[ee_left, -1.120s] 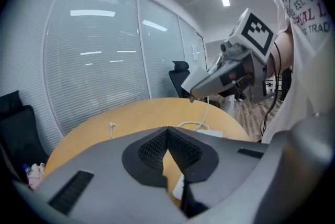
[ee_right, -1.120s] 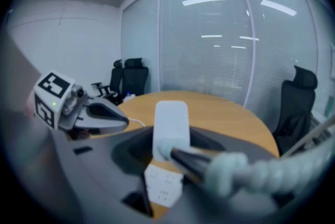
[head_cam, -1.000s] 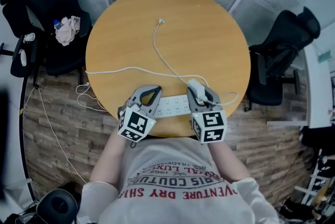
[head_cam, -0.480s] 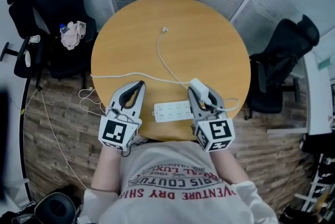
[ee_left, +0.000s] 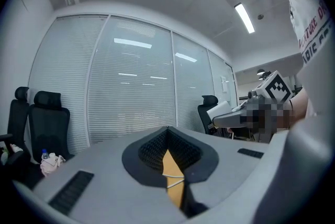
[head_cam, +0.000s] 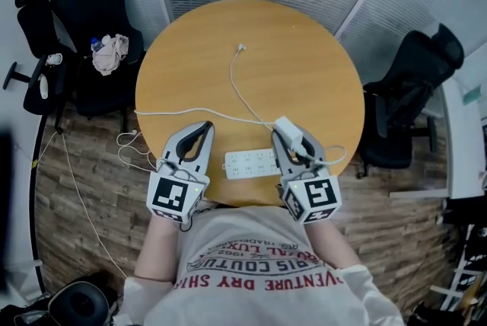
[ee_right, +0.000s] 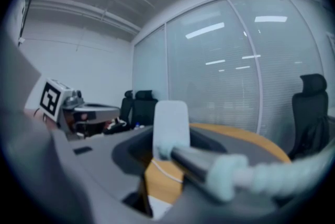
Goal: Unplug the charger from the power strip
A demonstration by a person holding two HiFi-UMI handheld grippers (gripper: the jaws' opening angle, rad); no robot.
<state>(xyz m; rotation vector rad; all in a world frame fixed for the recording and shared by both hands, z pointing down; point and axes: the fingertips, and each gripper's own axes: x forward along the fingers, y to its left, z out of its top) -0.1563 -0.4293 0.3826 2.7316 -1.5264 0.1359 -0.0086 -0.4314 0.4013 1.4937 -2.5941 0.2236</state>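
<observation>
A white power strip (head_cam: 251,162) lies flat near the front edge of the round wooden table (head_cam: 304,73), between my two grippers. My right gripper (head_cam: 294,139) is shut on the white charger (head_cam: 285,126), which hangs just above the table, clear of the strip's right end. In the right gripper view the charger (ee_right: 170,122) stands upright between the jaws, with a metal plug and thick white cable (ee_right: 246,176) coming out of it. The charger's thin white cable (head_cam: 234,84) trails to the far side of the table. My left gripper (head_cam: 203,128) hovers left of the strip, shut on nothing (ee_left: 168,136).
Another white cord (head_cam: 175,113) crosses the table and drops to the wooden floor at the left. Black office chairs stand left (head_cam: 84,12) and right (head_cam: 411,81); the left one carries a crumpled cloth (head_cam: 110,54). Glass walls with blinds rise behind the table.
Both grippers have risen off the power strip. The left one let go of the strip's left end and shifted left. The right one lifted the charger off the strip's right end.
</observation>
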